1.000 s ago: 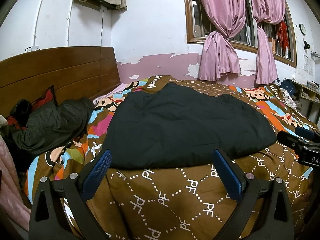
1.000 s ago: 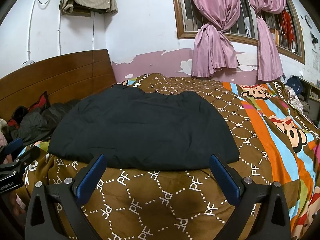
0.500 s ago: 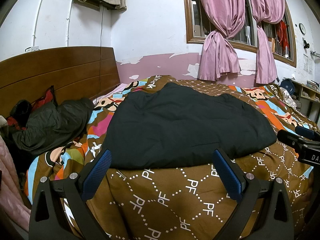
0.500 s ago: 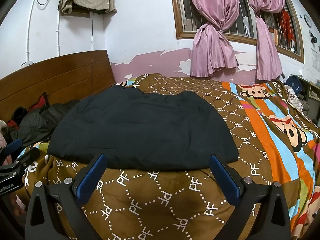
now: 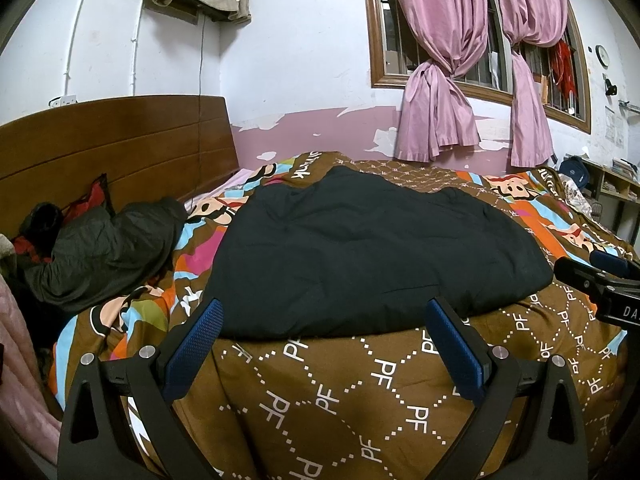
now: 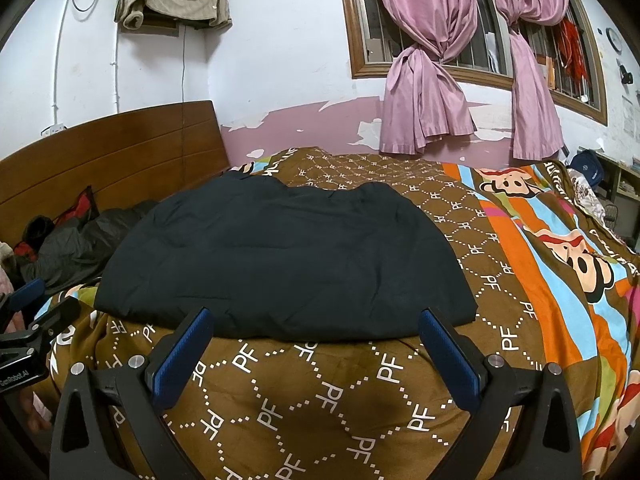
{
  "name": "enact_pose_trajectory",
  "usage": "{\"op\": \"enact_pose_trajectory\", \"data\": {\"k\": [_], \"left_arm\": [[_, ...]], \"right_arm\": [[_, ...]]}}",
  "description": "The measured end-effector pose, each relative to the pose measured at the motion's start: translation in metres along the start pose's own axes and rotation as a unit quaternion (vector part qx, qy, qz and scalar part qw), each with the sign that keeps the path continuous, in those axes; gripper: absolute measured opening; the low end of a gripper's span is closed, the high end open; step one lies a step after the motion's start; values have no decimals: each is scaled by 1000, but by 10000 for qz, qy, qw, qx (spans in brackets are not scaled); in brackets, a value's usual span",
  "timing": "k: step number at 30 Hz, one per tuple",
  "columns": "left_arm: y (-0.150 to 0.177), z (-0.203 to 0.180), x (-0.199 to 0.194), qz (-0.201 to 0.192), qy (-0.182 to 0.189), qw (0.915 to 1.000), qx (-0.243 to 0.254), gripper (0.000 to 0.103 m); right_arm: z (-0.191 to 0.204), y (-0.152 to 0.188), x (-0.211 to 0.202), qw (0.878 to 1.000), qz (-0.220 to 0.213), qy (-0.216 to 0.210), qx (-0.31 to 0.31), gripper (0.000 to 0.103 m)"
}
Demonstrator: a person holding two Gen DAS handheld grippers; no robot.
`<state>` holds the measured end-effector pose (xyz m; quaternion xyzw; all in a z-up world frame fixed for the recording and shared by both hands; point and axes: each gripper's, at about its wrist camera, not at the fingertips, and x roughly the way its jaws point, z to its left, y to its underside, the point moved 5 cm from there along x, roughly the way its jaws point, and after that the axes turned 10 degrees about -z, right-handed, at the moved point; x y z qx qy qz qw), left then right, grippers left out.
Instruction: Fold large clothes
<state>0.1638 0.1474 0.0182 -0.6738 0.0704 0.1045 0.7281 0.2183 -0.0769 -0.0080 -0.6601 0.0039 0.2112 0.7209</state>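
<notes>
Black garment (image 5: 372, 252) flat on bed (image 5: 360, 380), near hem just beyond left gripper (image 5: 324, 344) and right gripper (image 6: 316, 352), jaws wide, empty; bare quilt to right; nothing moved since earlier frame.

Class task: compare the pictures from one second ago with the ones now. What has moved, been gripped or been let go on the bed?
Nothing has visibly changed. The left gripper and right gripper remain open, short of the near edge of the black garment, which lies as before on the patterned blanket. Nothing was taken hold of or released.
</notes>
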Motion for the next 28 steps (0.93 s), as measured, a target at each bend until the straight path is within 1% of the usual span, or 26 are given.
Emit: {"op": "enact_pose_trajectory", "data": {"k": [6, 28], "left_arm": [[-2, 2, 2, -4, 36, 10000, 81, 99], [2, 13, 9, 175, -8, 9998, 1, 99]], "right_arm": [[0, 0, 0, 10000, 6, 6, 5, 103], [1, -1, 0, 10000, 6, 8, 6, 103]]}}
